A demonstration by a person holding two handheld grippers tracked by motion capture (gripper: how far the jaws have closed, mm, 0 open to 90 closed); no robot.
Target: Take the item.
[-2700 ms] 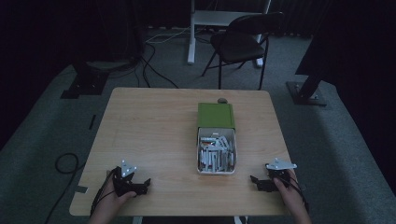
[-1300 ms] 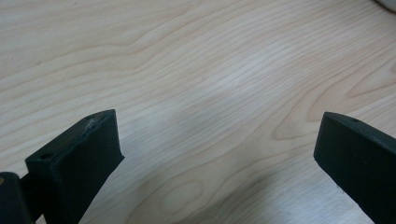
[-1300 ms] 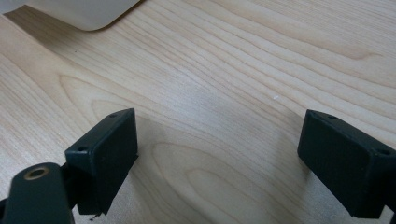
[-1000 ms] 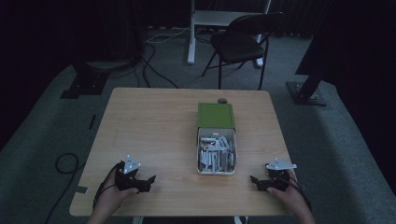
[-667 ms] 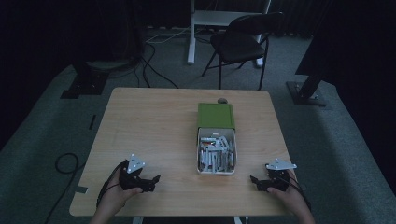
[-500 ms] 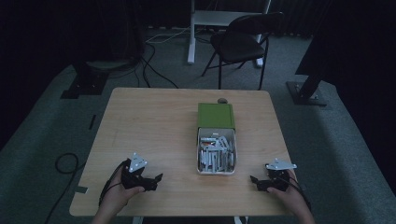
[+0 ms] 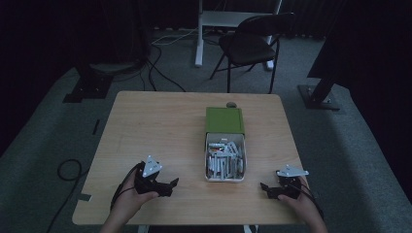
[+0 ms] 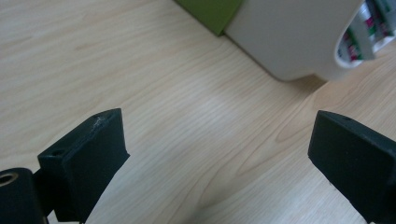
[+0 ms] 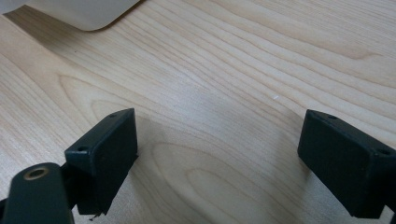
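The white tray (image 7: 225, 177) is lying right of the table's (image 7: 160, 126) middle, its long axis running from the person's edge toward the far edge, with small parts heaped inside and a green lid (image 7: 224, 120) touching its far end. The left gripper (image 7: 171, 184) is hovering near the tray's left, jaws spread wide and gripping nothing, pointing toward it. The right gripper (image 7: 265, 187) is sitting to its right, jaws likewise spread.
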